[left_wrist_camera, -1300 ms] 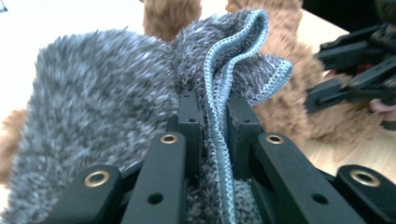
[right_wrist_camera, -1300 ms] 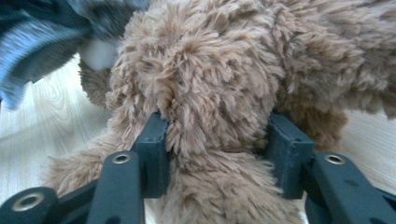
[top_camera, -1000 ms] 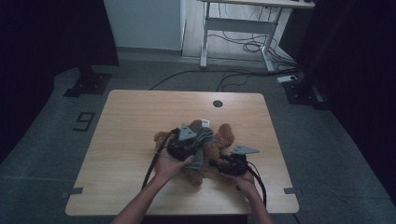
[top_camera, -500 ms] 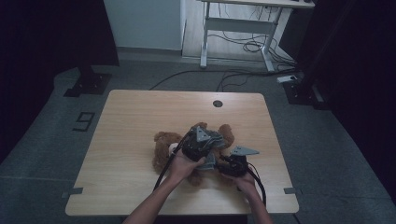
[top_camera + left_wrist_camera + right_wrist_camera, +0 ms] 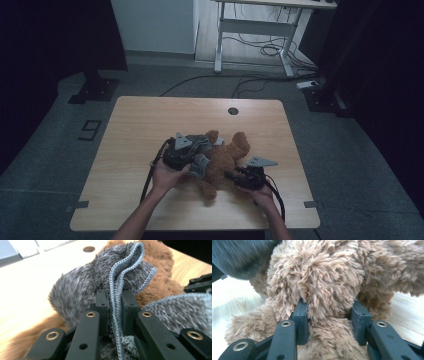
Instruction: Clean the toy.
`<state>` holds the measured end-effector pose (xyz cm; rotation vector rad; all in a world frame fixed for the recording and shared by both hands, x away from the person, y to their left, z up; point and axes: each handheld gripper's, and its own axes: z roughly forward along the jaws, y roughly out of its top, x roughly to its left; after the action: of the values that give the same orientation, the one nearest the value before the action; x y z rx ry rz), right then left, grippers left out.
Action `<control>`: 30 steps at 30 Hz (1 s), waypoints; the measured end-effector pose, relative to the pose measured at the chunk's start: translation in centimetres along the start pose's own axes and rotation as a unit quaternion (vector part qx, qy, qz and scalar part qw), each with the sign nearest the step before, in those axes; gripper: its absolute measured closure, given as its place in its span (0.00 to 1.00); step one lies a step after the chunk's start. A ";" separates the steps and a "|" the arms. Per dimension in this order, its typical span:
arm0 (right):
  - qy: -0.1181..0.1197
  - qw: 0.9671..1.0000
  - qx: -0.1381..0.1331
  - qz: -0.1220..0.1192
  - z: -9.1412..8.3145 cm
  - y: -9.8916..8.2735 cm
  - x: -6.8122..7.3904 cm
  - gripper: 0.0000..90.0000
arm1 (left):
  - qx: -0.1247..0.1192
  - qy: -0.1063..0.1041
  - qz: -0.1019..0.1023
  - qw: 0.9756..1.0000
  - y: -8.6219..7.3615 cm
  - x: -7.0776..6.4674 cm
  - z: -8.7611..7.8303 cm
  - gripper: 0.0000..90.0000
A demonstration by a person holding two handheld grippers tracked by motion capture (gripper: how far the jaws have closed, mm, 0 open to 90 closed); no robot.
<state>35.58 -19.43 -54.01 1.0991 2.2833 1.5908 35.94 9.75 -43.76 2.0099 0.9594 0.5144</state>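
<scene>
**Grey cloth pinched at its hem, plush bear clamped by the other tongs**

Pinching the stitched hem of a grey fleece cloth (image 5: 117, 285), the left gripper (image 5: 115, 303) has its two black jaws drawn tight together, with the folded blue-grey edge running straight up between them. In the left gripper view the cloth rises from the jaws and flops over just beyond their tips, a fuzzy bulge of it hanging to the left of them and another flap lying to the right. Behind the cloth, farther out from the jaws, lies the brown fur of a teddy bear (image 5: 160, 267), and beyond that the pale wooden table (image 5: 37, 272).

The right gripper (image 5: 329, 311) is clamped on the bear (image 5: 322, 277): its jaws stand partly apart with a thick roll of shaggy tan plush squeezed between them, the fur bulging over both pads. They have just been closing on it. Which part of the bear this is cannot be told from the right gripper view. A dark, blurred mass sits up and to the left of these jaws.

From the high view, the left gripper (image 5: 186, 150) sits just to the left of the bear (image 5: 225, 160), with the grey cloth (image 5: 201, 164) bunched against it and over the bear's near side. The right gripper (image 5: 250, 176) meets the bear from the right, the toy lying between the two tools on the table (image 5: 150, 115).
</scene>
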 end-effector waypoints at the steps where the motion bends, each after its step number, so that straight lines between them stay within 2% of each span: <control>1: 0.001 1.000 0.001 0.000 0.0 0.0 0.0 0.64 | -0.004 0.004 -0.002 1.000 -0.1 0.4 -0.5 0.87; 5: 0.001 1.000 0.000 0.002 0.0 -0.1 0.0 0.64 | -0.007 0.021 -0.018 1.000 -1.0 2.3 -1.9 0.87; 6: 0.001 1.000 -0.001 0.003 0.0 -0.1 0.0 0.65 | -0.005 0.024 -0.031 0.999 -1.6 3.1 -2.2 0.87; 7: 0.001 1.000 -0.001 0.003 0.0 -0.1 0.0 0.65 | -0.005 0.024 -0.031 0.999 -1.6 3.1 -2.2 0.87; 8: 0.001 1.000 -0.001 0.003 0.0 -0.1 -0.1 0.65 | -0.002 0.026 -0.046 0.999 -2.6 4.0 -2.2 0.87; 9: 0.001 1.000 -0.001 0.003 0.0 -0.1 -0.1 0.65 | -0.002 0.026 -0.046 0.999 -2.6 4.0 -2.2 0.87; 10: 0.002 1.000 -0.001 0.005 0.0 -0.1 -0.1 0.65 | -0.002 0.026 -0.061 0.998 -3.4 4.7 -2.1 0.87; 11: 0.002 1.000 -0.001 0.006 0.0 -0.1 -0.1 0.65 | 0.000 0.026 -0.065 0.998 -3.8 4.9 -2.1 0.88; 15: 0.001 1.000 -0.004 0.004 0.0 -0.1 -0.1 0.64 | 0.001 0.033 -0.069 0.997 -4.9 5.3 -2.0 0.88; 16: 0.001 1.000 -0.005 0.004 0.0 -0.1 0.0 0.64 | 0.002 0.036 -0.076 0.996 -5.7 5.6 -1.9 0.88; 18: 0.001 1.000 -0.005 0.005 0.0 -0.1 0.0 0.65 | 0.005 0.038 -0.079 0.996 -6.0 5.7 -1.9 0.88; 20: 0.000 1.000 -0.005 0.006 0.0 -0.1 0.0 0.65 | 0.021 0.050 -0.076 0.996 -6.7 6.2 -1.8 0.88; 22: 0.001 1.000 -0.006 0.006 0.0 -0.1 0.0 0.65 | 0.018 0.040 -0.094 0.995 -7.2 6.7 -1.8 0.88; 28: 0.002 1.000 -0.006 0.007 0.1 -0.1 -0.1 0.65 | 0.031 0.057 -0.082 0.995 -7.5 6.8 -1.7 0.88; 30: 0.002 1.000 -0.006 0.007 0.0 -0.2 0.0 0.64 | 0.047 0.067 -0.087 0.993 -8.1 7.3 -1.5 0.88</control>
<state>35.57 -19.45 -54.18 1.1123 2.2707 1.6098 35.99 19.19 -49.49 1.9715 1.2494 0.5213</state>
